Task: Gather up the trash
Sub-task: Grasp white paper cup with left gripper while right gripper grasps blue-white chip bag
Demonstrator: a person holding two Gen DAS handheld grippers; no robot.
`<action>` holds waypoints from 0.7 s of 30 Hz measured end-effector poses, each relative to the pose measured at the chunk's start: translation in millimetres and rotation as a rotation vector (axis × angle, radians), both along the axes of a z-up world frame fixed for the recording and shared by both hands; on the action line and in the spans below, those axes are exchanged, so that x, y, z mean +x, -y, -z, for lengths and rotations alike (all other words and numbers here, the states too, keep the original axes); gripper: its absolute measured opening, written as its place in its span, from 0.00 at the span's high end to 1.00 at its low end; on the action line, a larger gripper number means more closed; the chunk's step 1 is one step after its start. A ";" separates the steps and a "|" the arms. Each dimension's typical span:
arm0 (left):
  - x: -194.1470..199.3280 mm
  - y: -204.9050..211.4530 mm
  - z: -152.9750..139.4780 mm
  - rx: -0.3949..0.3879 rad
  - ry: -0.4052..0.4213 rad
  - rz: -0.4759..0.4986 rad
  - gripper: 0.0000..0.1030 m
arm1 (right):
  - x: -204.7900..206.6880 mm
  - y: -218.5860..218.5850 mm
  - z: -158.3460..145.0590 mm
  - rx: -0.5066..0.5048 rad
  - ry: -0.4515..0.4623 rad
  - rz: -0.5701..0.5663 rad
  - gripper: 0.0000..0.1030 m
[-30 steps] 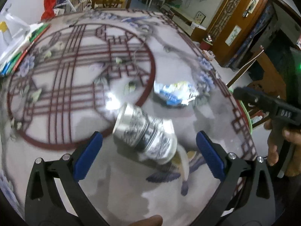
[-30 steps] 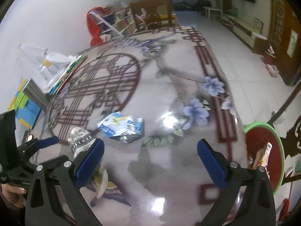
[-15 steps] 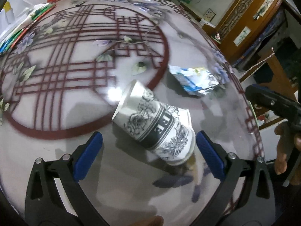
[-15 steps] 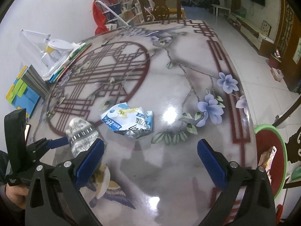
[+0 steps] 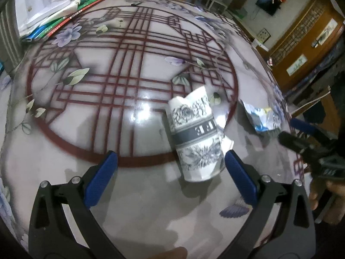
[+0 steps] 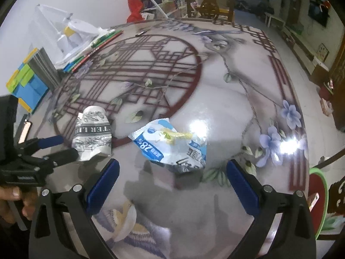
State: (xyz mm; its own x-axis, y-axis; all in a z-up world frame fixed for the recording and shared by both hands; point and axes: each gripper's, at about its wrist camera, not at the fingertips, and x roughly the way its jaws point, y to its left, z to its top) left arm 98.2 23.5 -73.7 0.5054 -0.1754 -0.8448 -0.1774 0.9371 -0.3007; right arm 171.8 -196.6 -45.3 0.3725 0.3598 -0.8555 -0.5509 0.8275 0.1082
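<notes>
Approach stage of the first pickup, to judge by how things lie: both pieces of trash lying loose on the table (image 5: 151, 190), nothing gripped. In the left wrist view, left gripper (image 5: 171, 173) spread wide, blue pads low in the frame, with the crumpled paper cup (image 5: 195, 135) lying on its side right of centre, its near end just beside the right-hand pad and well off the middle of the gap. Cup dented and partly flattened, printed with grey flowers and a dark lettered band. Further right in that view, at the table's edge, the blue and white snack wrapper (image 5: 262, 118), blurred. In the right wrist view, right gripper (image 6: 172, 176) likewise spread wide, with the wrapper (image 6: 172, 144) at centre frame, just above the gap between the pads; cup (image 6: 92, 132) at left centre, left gripper (image 6: 58, 145) reaching in from the left edge beside it. At the far right edge of that view, partly cut off, a green-rimmed bin (image 6: 323, 198) standing below table level, probably the place for the trash. Next, by this reading: shift left gripper rightward to centre the cup between the pads, lower, close gently, since the thin paper will crush and may slip. Same for the wrapper: low, flat, slick on the glossy top, so a pinch on a raised fold looks best.
</notes>
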 end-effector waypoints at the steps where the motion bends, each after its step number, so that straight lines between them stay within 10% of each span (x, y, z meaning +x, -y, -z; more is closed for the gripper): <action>1: 0.4 0.2 -0.1 -0.003 0.000 0.001 0.05 | 1.1 -1.6 1.6 -0.010 0.002 -0.003 0.07; 21: 29.4 16.6 8.1 0.070 0.034 0.002 0.18 | 12.2 -39.1 36.9 -0.116 0.095 -0.101 0.17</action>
